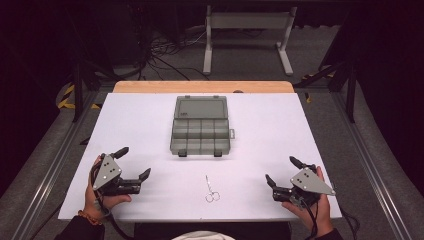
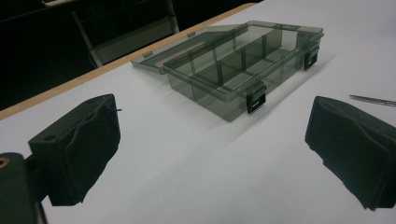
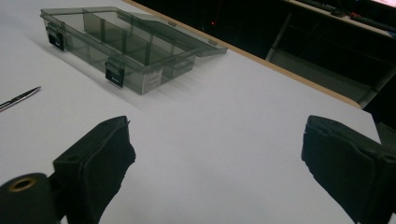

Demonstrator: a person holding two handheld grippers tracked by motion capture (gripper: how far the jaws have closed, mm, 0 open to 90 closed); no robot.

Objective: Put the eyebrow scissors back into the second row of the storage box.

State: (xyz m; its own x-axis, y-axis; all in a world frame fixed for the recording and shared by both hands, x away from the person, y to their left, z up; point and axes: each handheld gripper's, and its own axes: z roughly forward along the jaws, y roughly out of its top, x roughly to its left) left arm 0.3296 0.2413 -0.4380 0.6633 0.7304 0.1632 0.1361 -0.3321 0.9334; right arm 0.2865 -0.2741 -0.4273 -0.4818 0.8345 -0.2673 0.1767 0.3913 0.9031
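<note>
Left tool (image 1: 134, 162) and right tool (image 1: 281, 171) — both agape, empty — flank the scissors (image 1: 211, 190); in the gripper views, only the scissors' tip shows, cut off at the edge; organizer box (image 1: 200, 131) lies open on the bench (image 1: 280, 125).

White table (image 1: 280, 125), wooden far edge (image 1: 150, 86) — white frame (image 1: 247, 22), cables (image 1: 165, 50) (floor beyond)

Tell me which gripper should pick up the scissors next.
Probably the right gripper, narrowly: the scissors lie slightly nearer it than the left gripper. Both are open and empty; the open organizer box lies beyond.
</note>
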